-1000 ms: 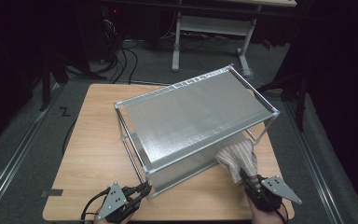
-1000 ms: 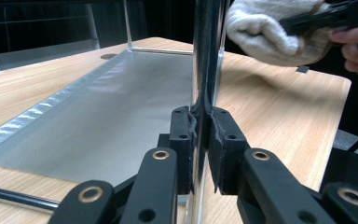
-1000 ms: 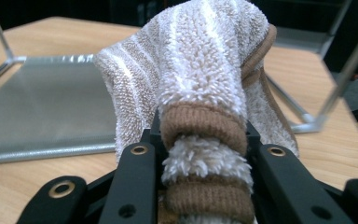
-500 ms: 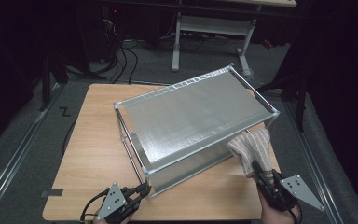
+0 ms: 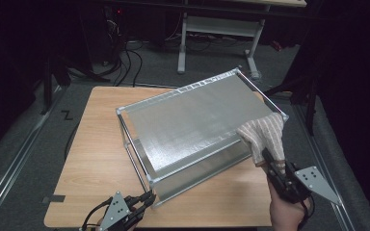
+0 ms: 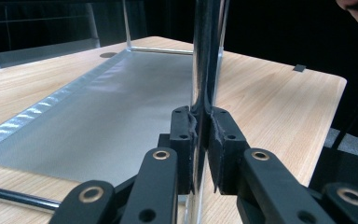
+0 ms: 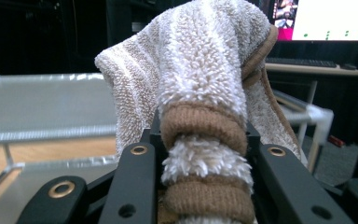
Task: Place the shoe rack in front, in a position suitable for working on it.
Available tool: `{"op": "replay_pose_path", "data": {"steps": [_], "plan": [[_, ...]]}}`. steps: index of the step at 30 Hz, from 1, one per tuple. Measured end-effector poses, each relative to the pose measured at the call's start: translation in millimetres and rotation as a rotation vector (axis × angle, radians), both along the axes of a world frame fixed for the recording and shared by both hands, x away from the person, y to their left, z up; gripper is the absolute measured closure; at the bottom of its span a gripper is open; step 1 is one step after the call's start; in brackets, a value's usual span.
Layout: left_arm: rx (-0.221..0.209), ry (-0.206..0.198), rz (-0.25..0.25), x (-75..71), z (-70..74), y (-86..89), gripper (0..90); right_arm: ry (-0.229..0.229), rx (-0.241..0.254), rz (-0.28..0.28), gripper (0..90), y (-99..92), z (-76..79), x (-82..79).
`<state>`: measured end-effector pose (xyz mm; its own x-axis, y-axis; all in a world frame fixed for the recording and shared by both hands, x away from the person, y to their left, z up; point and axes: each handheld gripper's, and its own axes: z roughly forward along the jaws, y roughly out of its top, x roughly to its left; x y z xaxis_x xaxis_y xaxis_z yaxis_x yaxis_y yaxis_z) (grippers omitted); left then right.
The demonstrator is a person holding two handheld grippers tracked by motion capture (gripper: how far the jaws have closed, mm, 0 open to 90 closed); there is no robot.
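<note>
High view shows the right gripper (image 5: 275, 169), clamped on the striped towel (image 5: 265, 136), now lifted to the rack's (image 5: 192, 120) top shelf corner (wiping seems next), while the left gripper (image 5: 147, 197) pinches its front post.

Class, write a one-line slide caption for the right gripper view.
Hand-held gripper clamps a striped beige towel beside a metal rack.

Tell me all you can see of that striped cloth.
The cloth is a fluffy terry towel, off-white with tan stripes and tan edging. It is bunched up and clamped in the right gripper, whose fingers press on both sides. Its free end drapes onto the near right corner of the metal rack, on the top shelf.
</note>
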<state>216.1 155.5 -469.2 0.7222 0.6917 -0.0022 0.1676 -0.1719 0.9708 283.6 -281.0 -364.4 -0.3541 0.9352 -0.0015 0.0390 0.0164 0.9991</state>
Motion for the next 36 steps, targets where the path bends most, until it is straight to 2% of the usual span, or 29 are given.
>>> {"op": "replay_pose_path", "data": {"steps": [5,12,17,22,25,28,31,36], "plan": [[0.004,0.0,-0.003,-3.2,0.1,1.2,80.6,-0.008,-0.012,-0.001,69.6,4.4,16.1,23.6],[0.001,-0.003,-0.007,-6.4,-0.3,1.6,80.6,-0.013,-0.018,-0.033,69.0,5.3,33.7,54.5],[0.001,-0.005,-0.011,-8.4,-0.4,1.7,80.6,-0.017,-0.032,-0.06,68.5,5.1,39.4,73.0],[0.003,-0.006,-0.012,-9.0,-0.4,2.0,80.6,0.012,-0.039,-0.085,68.4,2.8,41.6,92.0],[0.002,-0.007,-0.011,-9.2,-0.5,1.9,80.7,0.029,-0.027,-0.087,68.3,0.8,45.9,101.7],[0.002,-0.008,-0.013,-9.1,-0.6,2.0,80.6,0.008,-0.008,-0.074,68.3,1.4,54.6,103.3],[0.002,-0.009,-0.014,-9.0,-0.7,2.1,80.6,-0.002,-0.026,-0.079,68.2,5.8,59.7,104.6],[0.004,-0.008,-0.013,-9.5,-0.6,2.2,80.6,0.049,-0.041,-0.096,67.9,8.1,47.5,116.8]]}}
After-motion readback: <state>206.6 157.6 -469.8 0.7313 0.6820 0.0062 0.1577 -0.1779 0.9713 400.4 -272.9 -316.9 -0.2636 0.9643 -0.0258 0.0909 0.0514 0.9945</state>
